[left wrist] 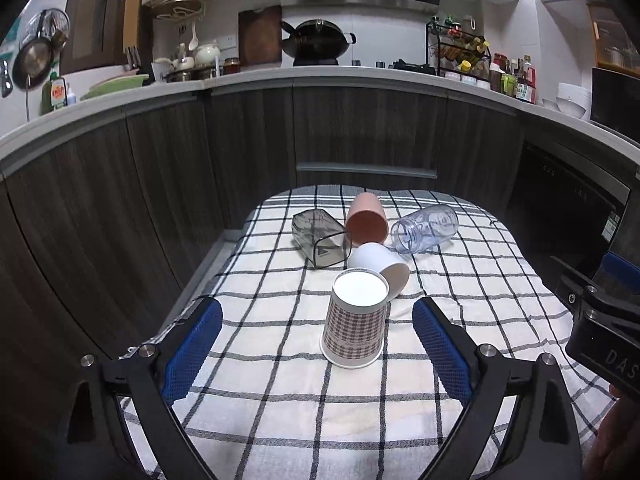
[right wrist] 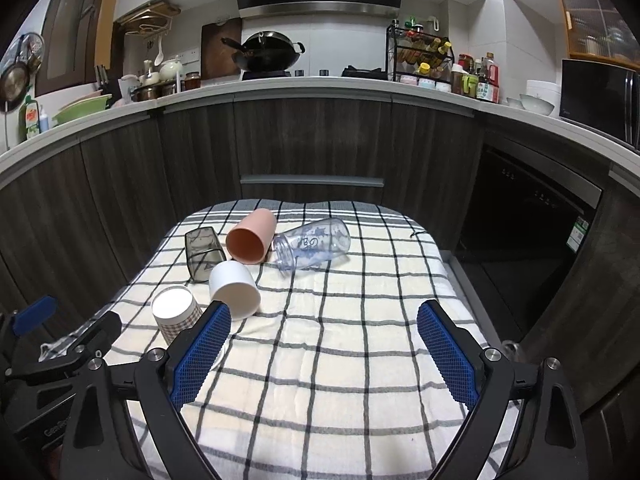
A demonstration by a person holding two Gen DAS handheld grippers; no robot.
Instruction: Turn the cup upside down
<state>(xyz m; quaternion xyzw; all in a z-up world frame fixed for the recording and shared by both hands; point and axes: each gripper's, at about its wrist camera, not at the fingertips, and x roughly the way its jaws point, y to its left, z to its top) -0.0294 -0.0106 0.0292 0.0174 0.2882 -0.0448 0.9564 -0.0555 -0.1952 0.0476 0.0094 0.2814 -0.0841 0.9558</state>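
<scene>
The left tool (left wrist: 317, 322) hangs spread wide and empty above the white, black-checked cloth (left wrist: 280, 408) covering the surface. Between its blue pads stands the houndstooth-patterned paper cup (left wrist: 356, 322), mouth down, touching neither. Behind it a white cup (left wrist: 380, 264) lies on its side. The right tool (right wrist: 324, 328) gapes empty too.

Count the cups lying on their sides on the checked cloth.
3, plus a clear bottle: grey cup far left, pink cup beside it, white cup nearer. The patterned cup already stands inverted.
</scene>
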